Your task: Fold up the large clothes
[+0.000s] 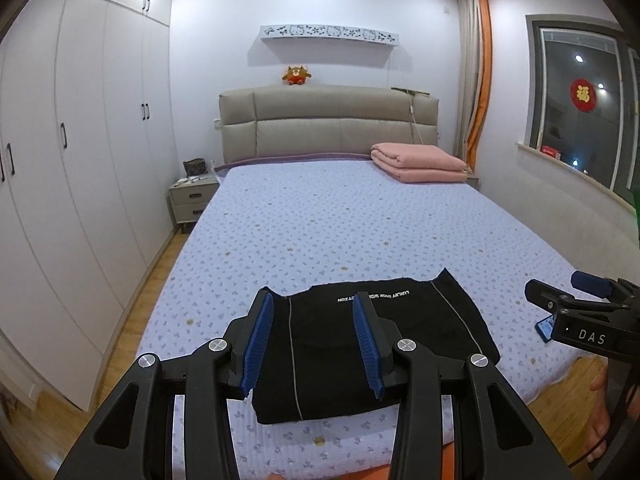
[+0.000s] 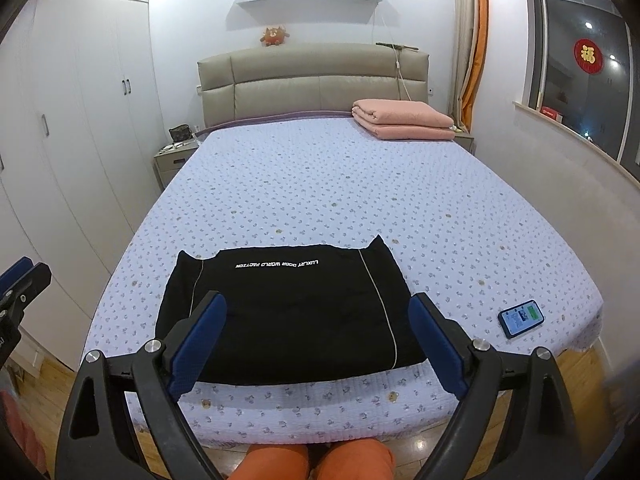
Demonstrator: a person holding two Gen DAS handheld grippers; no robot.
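Bed [image 2: 320,184] with a folded black top [image 2: 288,312] laid near its front edge.

Left claw [image 1: 312,344] and right claw [image 2: 316,344] are held spread and empty above it; folding looks nearly done, so a last fold or smoothing may be needed.

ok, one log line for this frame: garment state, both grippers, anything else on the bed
black garment: folded, flat at near bed edge | left gripper: open, empty | right gripper: open, empty | phone: right of garment | pink blanket: folded by headboard
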